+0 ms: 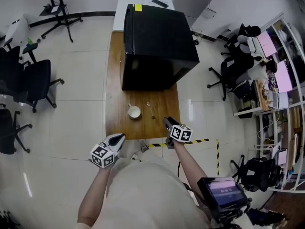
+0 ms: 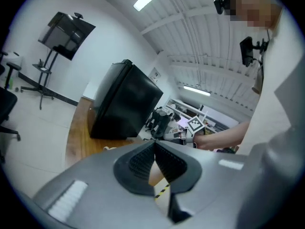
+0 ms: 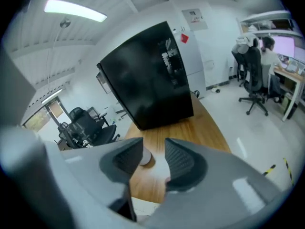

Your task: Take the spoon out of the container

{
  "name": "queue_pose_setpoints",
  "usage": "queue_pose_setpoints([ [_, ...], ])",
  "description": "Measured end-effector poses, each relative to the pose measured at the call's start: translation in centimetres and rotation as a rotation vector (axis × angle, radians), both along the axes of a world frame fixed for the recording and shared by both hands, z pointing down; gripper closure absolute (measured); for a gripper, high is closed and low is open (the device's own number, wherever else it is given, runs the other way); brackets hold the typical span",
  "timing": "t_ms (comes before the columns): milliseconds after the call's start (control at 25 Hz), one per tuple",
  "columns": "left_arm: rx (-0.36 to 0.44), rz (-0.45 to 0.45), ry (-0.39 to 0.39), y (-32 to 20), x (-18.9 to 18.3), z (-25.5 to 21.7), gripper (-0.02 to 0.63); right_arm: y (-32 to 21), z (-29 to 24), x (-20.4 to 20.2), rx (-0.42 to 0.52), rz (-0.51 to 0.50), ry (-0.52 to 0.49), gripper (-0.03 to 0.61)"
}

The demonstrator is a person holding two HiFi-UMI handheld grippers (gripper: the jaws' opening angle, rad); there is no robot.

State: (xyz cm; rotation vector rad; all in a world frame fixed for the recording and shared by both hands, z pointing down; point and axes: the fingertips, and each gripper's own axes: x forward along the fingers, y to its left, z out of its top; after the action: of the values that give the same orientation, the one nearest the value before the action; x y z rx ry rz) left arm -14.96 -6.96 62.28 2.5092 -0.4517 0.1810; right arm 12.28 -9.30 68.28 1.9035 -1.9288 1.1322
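Note:
A small white container (image 1: 134,111) stands on the near half of the wooden table (image 1: 119,80); in the right gripper view the container (image 3: 144,159) shows through the gap between the jaws. I cannot make out the spoon; two tiny specks (image 1: 152,117) lie on the wood to the container's right. My right gripper (image 1: 166,120) hangs over the table's near right corner, and its jaws (image 3: 153,151) stand open with nothing between them. My left gripper (image 1: 120,137) is held just off the near edge, and its pads (image 2: 153,146) meet at the tips with nothing held.
A big black cabinet (image 1: 157,42) fills the far half of the table. Yellow-and-black tape (image 1: 190,141) marks the floor by the near edge. Office chairs (image 1: 33,80) stand at the left, and desks with seated people (image 1: 252,66) at the right.

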Motion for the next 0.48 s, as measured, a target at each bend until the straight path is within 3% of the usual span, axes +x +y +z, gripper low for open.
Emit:
queue_pose_setpoints([
  [80,0.0,0.049,0.06,0.8,0.3,-0.8,0.632,1.3,-1.6,-0.3,0.015,0.012,0.023,0.443],
  [280,-0.044,0.128,0.115,2.6,-1.5,-1.4,0.632,3.2,-4.5,-3.4,0.058,0.011,0.026,0.465],
  [480,-0.067,0.138,0.088,4.4,-4.0,-0.4,0.632,4.5,-5.8,-6.7,0.102,-0.005,-0.025,0.465],
])
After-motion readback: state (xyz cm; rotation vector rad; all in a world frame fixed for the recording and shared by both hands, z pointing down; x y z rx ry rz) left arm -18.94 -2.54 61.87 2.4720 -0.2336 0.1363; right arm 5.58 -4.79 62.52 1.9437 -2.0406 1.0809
